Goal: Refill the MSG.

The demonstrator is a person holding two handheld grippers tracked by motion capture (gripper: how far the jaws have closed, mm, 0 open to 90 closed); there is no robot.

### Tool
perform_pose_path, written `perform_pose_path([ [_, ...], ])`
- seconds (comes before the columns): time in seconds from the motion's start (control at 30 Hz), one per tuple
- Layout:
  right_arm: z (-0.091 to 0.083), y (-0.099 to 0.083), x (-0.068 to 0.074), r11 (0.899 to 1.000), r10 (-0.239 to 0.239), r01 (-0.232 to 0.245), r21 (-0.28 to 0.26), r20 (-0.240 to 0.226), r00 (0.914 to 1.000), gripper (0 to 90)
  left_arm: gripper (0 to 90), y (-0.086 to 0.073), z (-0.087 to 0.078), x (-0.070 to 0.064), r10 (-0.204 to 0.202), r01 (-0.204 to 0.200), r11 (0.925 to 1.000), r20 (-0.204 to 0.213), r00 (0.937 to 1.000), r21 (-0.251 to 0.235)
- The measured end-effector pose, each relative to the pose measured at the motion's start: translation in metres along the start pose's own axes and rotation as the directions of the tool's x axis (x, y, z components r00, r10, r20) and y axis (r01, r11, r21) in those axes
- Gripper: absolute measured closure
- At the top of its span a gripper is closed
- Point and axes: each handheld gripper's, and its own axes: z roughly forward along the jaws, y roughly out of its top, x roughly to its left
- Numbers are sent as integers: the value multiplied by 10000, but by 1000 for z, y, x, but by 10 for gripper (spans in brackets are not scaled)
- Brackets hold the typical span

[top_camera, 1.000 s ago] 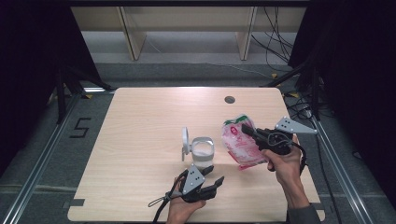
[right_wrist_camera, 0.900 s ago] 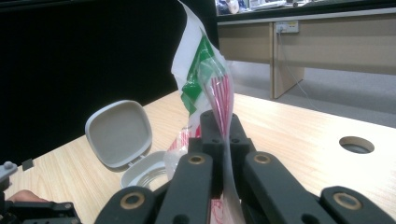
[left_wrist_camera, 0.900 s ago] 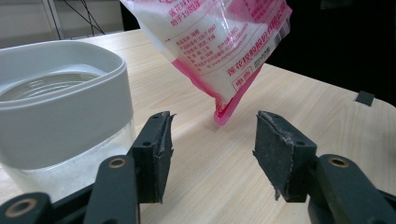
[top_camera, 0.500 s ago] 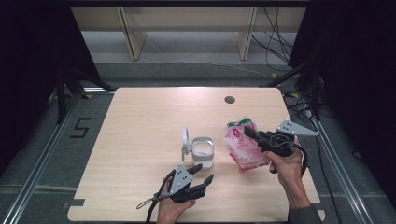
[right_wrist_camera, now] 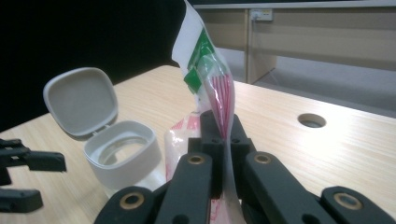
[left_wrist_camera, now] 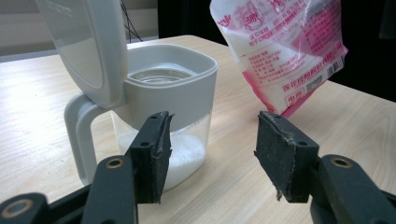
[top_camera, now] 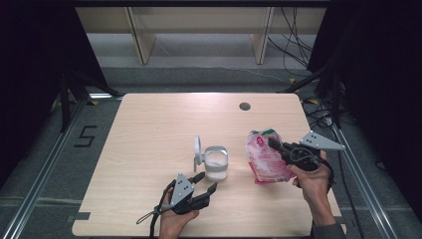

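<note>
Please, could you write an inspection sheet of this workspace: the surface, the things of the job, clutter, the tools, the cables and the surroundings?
Surface: light wooden table with a round hole near the far edge.
Job's things: clear jar with a white rim, its lid flipped open, white powder at the bottom; pink and white bag, upright right of the jar.
Clutter: nothing seen.
Tools: left tool open, jaws towards the jar and apart from it; right tool shut on the bag.
Cables: one trails from the left tool; a bundle lies on the floor at far right.
Surroundings: wooden shelf legs behind the table, dark curtains at both sides.
</note>
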Motion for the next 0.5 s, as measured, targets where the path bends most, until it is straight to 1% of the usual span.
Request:
perform_pose_path([
  [0.03, -2, -1, 0, 10000, -12, 12, 39, 165, 9999, 900, 445, 0, 0, 0, 24, -24, 10000, -20, 10000, 14],
  [0.07, -3, -1, -3, 9997, -221, 219, 74, 258, 9994, 900, 446, 0, 0, 0, -15, 15, 10000, -52, 10000, 37],
  [0.1, -5, -2, -2, 10000, -4, 2, 88, 290, 9996, 900, 446, -1, 0, -1, -141, 142, 9999, -57, 9999, 51],
  [0.13, -8, -2, -4, 9997, -43, 29, 222, 622, 9981, 900, 445, 0, 0, 0, 27, -27, 10000, 20, 10000, 34],
  [0.17, -10, -3, -5, 9995, -102, 78, 305, 770, 9970, 900, 445, -1, 0, 0, 5, -5, 10000, -1, 10000, 20],
  [0.2, -10, -4, -8, 9995, -318, 315, 39, 1004, 9944, 900, 445, -1, 0, 0, 20, -19, 10000, -10, 10000, 29],
  [0.23, -13, -5, -11, 9992, -360, 339, 217, 1073, 9936, 900, 445, -1, 1, 0, -13, 13, 10000, 14, 10000, -27],
  [0.27, -14, -6, -13, 9996, -242, 222, 201, 1074, 9939, 900, 445, -2, 1, -1, -194, 194, 9998, -39, 9998, 54],
  [0.3, -18, -9, -16, 9991, -33, -17, 418, 1210, 9926, 900, 445, -2, 1, -1, -199, 199, 9998, -26, 9998, -40],
  [0.33, -19, -11, -18, 9988, 157, -218, 445, 1324, 9911, 900, 445, -1, 0, 1, 86, -86, 10000, -5, 10000, 51],
  [0.37, -20, -12, -20, 9988, 131, -191, 450, 1307, 9913, 900, 445, -1, 0, 1, 56, -56, 10000, -32, 10000, 42],
  [0.4, -21, -14, -21, 9980, 295, -369, 510, 1389, 9899, 900, 445, -1, 0, 1, 46, -46, 10000, -42, 10000, 20],
  [0.43, -21, -16, -24, 9988, 183, -245, 420, 1408, 9899, 900, 446, -1, 2, 1, 67, -67, 10000, 8, 10000, -45],
  [0.47, -23, -17, -26, 9983, 268, -340, 476, 1456, 9890, 900, 446, -1, 1, 1, 81, -81, 9999, -37, 10000, 100],
  [0.5, -24, -18, -26, 9977, 324, -414, 545, 1576, 9870, 900, 445, -1, 1, 1, 73, -73, 10000, 18, 10000, -23],
])
